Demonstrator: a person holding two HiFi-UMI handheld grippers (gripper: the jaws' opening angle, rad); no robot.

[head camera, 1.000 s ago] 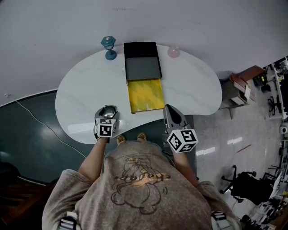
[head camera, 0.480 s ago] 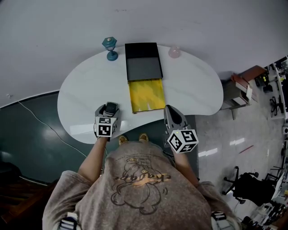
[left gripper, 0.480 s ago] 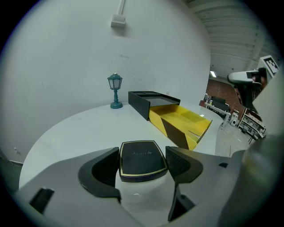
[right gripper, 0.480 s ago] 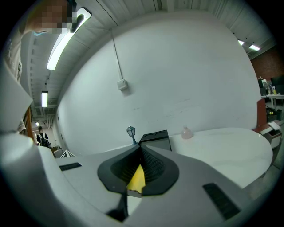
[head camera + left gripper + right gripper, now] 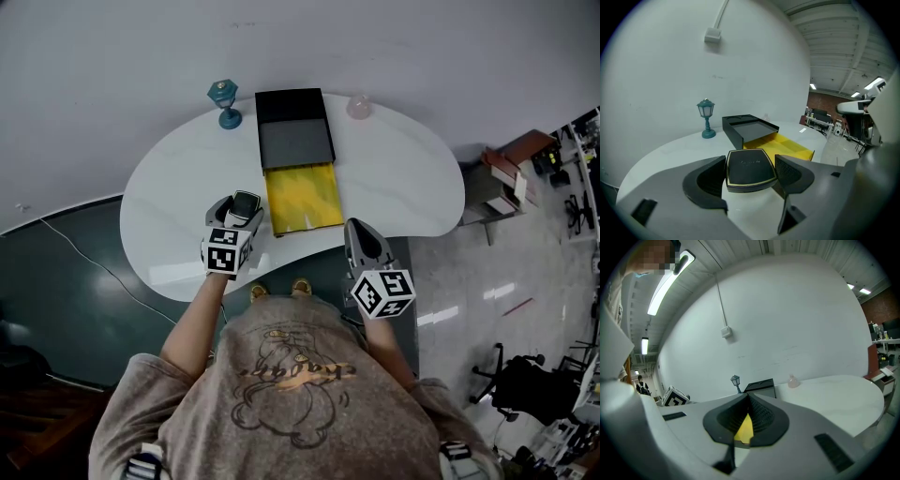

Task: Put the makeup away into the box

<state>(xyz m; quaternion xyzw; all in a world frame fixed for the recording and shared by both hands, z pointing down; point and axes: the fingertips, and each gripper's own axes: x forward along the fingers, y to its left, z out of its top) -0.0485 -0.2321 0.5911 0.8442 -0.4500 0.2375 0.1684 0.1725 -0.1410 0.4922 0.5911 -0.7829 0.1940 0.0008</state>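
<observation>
A black compact with a gold rim (image 5: 750,169) sits between the pads of my left gripper (image 5: 751,176), which is shut on it and holds it above the white table (image 5: 403,178). In the head view the compact (image 5: 246,201) and left gripper (image 5: 242,210) hover just left of the open yellow drawer (image 5: 302,197) of the black box (image 5: 296,131). The left gripper view shows the box (image 5: 750,127) and the drawer (image 5: 792,146) ahead. My right gripper (image 5: 362,236) rests at the table's near edge, right of the drawer, its jaws closed together (image 5: 748,398) and empty.
A small teal lamp (image 5: 223,101) stands left of the box at the table's far side, and a pale pink bottle (image 5: 358,106) stands to the box's right. Shelving and an office chair lie beyond the table's right end.
My left gripper has risen from the table's near edge and moved forward and right toward the yellow drawer, carrying the compact. The right gripper has stayed put.
</observation>
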